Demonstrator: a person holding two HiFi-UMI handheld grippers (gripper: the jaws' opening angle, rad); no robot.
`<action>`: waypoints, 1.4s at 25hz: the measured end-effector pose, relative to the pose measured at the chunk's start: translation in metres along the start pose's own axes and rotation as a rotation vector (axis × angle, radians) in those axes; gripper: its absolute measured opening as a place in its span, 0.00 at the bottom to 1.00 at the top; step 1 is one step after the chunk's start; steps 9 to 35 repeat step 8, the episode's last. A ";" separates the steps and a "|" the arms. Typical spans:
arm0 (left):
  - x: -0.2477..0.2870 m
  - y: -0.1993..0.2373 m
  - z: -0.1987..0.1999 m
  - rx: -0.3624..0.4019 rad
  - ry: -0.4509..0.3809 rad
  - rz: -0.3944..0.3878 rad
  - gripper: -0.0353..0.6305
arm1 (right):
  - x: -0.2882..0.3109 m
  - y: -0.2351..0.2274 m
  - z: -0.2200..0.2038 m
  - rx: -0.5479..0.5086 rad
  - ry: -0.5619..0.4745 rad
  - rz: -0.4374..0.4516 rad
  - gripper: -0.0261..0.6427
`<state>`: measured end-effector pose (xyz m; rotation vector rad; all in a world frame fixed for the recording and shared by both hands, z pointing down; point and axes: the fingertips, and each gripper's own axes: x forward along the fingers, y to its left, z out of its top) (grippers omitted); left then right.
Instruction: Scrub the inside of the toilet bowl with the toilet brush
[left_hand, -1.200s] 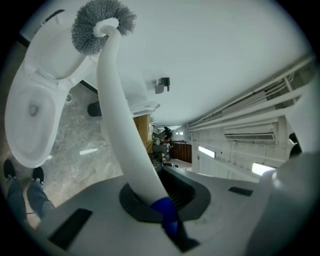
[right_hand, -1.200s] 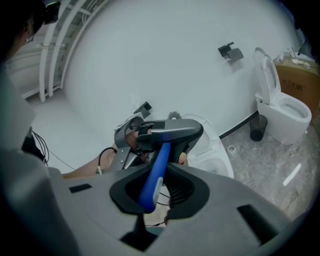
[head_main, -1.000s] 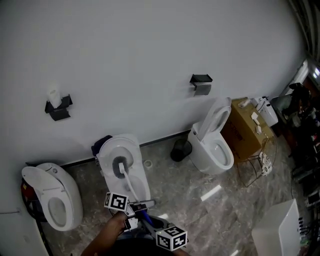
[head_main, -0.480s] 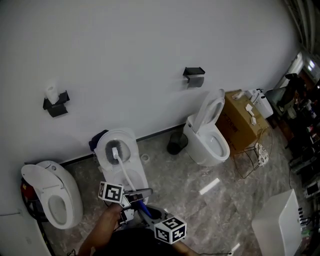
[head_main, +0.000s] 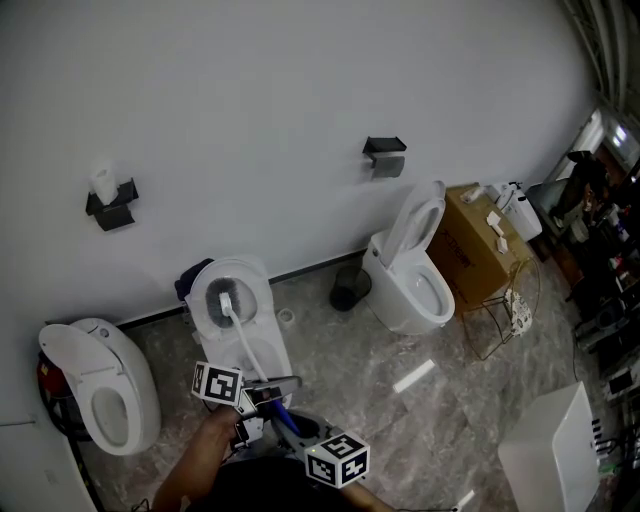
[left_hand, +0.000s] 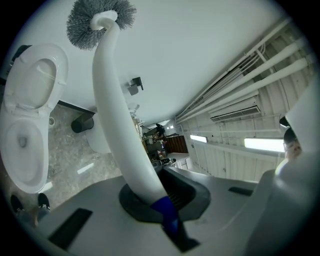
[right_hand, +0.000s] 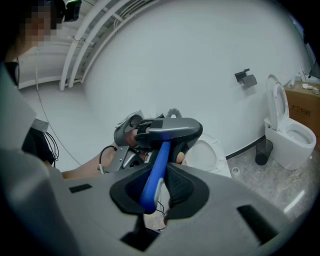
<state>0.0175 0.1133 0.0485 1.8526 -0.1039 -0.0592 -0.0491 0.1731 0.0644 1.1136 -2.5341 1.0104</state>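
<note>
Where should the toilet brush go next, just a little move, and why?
Probably tip the toilet brush down so its bristles dip into the toilet bowl. The left gripper and right gripper both clamp it, but in the left gripper view the bristles sit up against the wall, above the raised lid, not inside the bowl.

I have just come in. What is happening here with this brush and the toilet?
A person holds a toilet brush with two handheld grippers. The left gripper is shut on the white part of the handle, and the right gripper is shut on its blue end. The bristle head is up in the air in front of the wall, not inside the toilet bowl, whose lid stands open.
</note>
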 end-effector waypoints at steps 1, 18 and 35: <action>0.000 -0.001 -0.001 0.002 0.001 0.001 0.05 | -0.001 0.001 -0.001 0.000 0.000 0.001 0.12; -0.007 -0.005 -0.009 0.002 0.013 0.010 0.05 | -0.002 0.011 -0.005 -0.001 -0.002 0.006 0.12; -0.007 -0.005 -0.009 0.002 0.013 0.010 0.05 | -0.002 0.011 -0.005 -0.001 -0.002 0.006 0.12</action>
